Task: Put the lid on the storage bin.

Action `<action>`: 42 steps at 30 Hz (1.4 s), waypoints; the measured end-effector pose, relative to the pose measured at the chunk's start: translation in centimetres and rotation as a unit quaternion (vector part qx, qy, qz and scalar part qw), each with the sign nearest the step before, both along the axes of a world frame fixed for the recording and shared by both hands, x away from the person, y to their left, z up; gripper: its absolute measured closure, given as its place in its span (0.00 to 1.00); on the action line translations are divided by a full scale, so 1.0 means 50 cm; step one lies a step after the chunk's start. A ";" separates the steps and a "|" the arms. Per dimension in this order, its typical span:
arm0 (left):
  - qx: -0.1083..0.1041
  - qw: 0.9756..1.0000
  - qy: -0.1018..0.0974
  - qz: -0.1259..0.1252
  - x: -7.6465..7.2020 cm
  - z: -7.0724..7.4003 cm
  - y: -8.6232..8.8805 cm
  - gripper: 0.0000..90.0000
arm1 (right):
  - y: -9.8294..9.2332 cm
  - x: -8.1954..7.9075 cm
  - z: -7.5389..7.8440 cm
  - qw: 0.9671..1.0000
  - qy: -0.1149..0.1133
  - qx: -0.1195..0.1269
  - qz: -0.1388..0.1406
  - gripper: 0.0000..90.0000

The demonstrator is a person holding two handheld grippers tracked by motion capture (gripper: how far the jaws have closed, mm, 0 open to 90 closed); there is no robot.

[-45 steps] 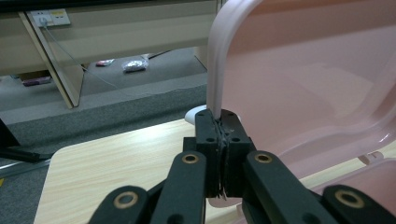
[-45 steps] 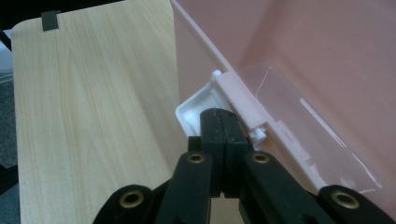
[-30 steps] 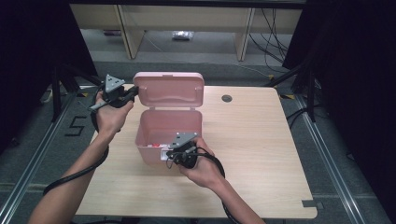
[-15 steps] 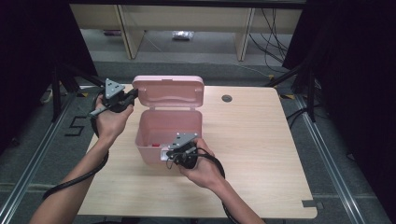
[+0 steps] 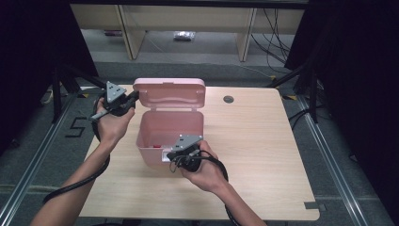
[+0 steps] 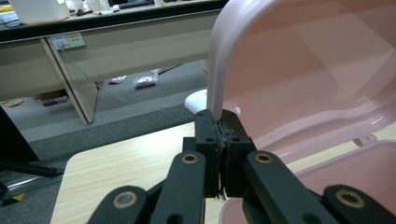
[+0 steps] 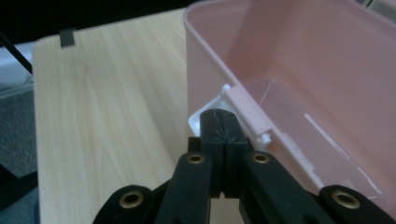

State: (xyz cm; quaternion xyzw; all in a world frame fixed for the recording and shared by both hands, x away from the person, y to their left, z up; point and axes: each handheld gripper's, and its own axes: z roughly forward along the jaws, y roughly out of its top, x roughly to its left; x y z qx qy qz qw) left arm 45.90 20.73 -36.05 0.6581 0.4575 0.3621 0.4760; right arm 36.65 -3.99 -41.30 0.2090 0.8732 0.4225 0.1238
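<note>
Your left gripper (image 5: 126, 101) is closed on the side edge of the lid (image 5: 169, 93) of the pink box (image 5: 168, 136), so the lid stands upright behind the open box. In the left gripper view you see the two jaws pressed together with the thin pink rim (image 6: 215, 79) of the lid going down between them. I think you hold it there so that the lid does not fall shut while the other hand works at the front.

Your right gripper (image 5: 181, 151) is closed too; its jaws meet with no gap. In the right gripper view the tips sit just at the white latch (image 7: 208, 112) on the front wall of the box, touching or almost touching it; whether a thin part of the latch is pinched between them, I cannot tell. This looks like steadying the box on the table (image 5: 263, 141).

The box stands near the middle of the table, a little to your left side. It lies between your two grippers: the lid edge is inside the left one, the front wall is right ahead of the right one. Something small and red (image 5: 156, 145) lies inside on the bottom
</note>
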 end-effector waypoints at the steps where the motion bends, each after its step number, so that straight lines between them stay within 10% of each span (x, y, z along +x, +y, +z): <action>1: 0.001 1.000 0.000 -0.001 -0.001 0.000 0.000 0.98 | -0.005 -0.001 0.006 1.000 -0.001 0.005 -0.004 1.00; 17: 0.008 1.000 -0.004 -0.003 -0.018 -0.006 0.000 0.98 | -0.091 0.048 0.051 0.993 0.001 0.066 -0.095 1.00; 42: 0.018 1.000 -0.009 -0.007 -0.042 -0.017 0.003 0.98 | -0.126 0.081 0.063 0.989 -0.006 0.089 -0.119 1.00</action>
